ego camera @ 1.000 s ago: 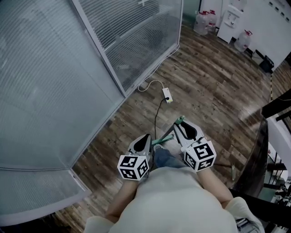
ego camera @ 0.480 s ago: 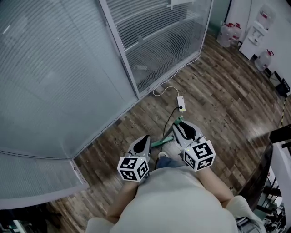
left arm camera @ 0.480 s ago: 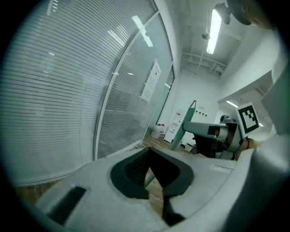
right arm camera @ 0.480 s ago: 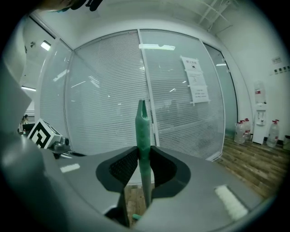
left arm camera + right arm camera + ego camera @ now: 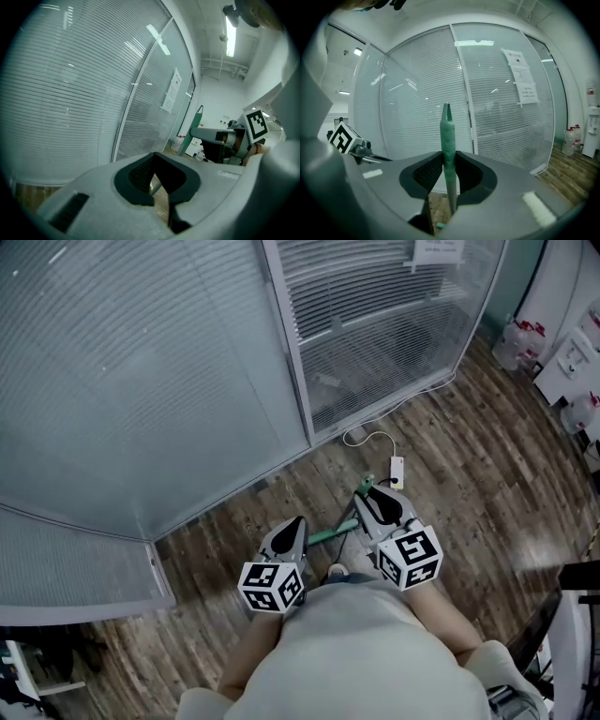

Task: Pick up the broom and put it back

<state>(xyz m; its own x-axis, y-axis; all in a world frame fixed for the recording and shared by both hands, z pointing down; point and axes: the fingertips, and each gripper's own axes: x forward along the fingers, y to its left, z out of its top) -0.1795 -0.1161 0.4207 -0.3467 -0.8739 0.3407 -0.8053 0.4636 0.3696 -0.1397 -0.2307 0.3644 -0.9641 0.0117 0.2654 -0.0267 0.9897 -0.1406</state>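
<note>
My right gripper is shut on the broom's green handle. The handle slants down and to the left beneath it, towards the floor. In the right gripper view the handle stands upright between the black pads of that gripper, its pointed tip above them. My left gripper is level with the right one, its fingers drawn together with nothing gripped. In the left gripper view the left gripper points at the glass wall. The handle's tip and the right gripper show at its right. The broom's head is hidden.
A glass partition with blinds fills the left and top. A white power strip with its cable lies on the wooden floor just ahead. Water bottles stand at the far right. A paper notice hangs on the glass.
The whole scene has shifted: the glass partition now fills more of the view and the power strip lies further right. Both grippers keep their stance, the right still holding the handle.
</note>
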